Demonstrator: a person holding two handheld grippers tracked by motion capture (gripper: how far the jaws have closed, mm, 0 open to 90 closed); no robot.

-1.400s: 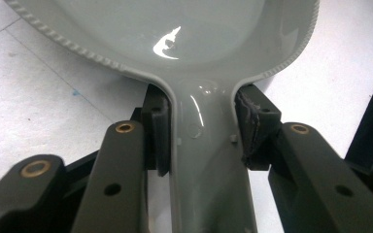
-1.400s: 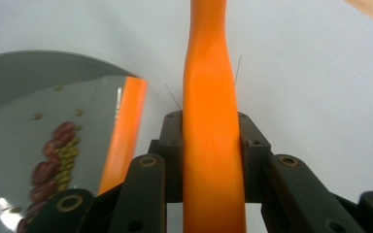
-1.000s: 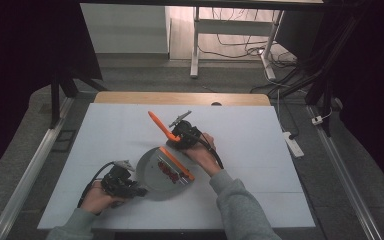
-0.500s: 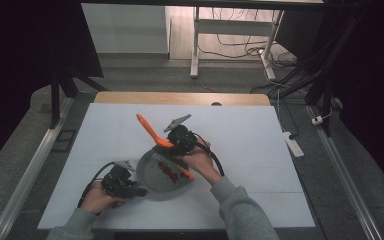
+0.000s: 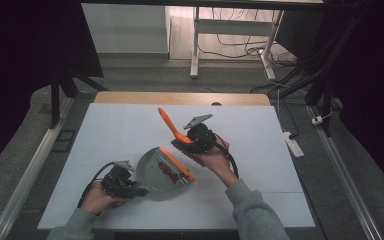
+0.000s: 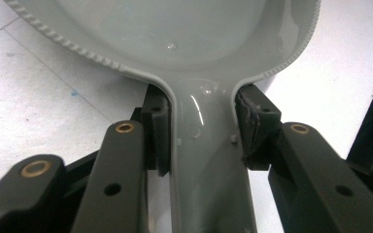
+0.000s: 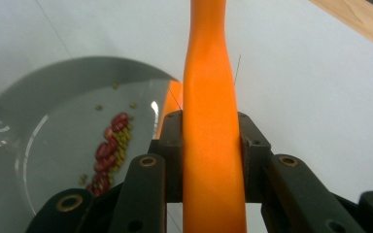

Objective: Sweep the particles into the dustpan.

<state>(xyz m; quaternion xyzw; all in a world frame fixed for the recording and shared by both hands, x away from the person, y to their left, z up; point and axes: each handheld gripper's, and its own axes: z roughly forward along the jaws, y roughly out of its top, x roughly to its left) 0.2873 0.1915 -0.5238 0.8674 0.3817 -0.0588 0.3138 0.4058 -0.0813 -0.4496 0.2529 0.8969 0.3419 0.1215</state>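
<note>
The left tongs [image 6: 201, 145] clamp the grey dustpan's handle [image 6: 206, 160]; the right tongs [image 7: 213, 145] grip the orange brush handle [image 7: 211, 126] above the bench [image 5: 260, 130].

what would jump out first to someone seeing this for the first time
The bright orange brush, clamped in the right gripper and raised near the middle of the white table. Next, the grey dustpan just below it, with red and green bits inside, its handle gripped by the left gripper.
</note>
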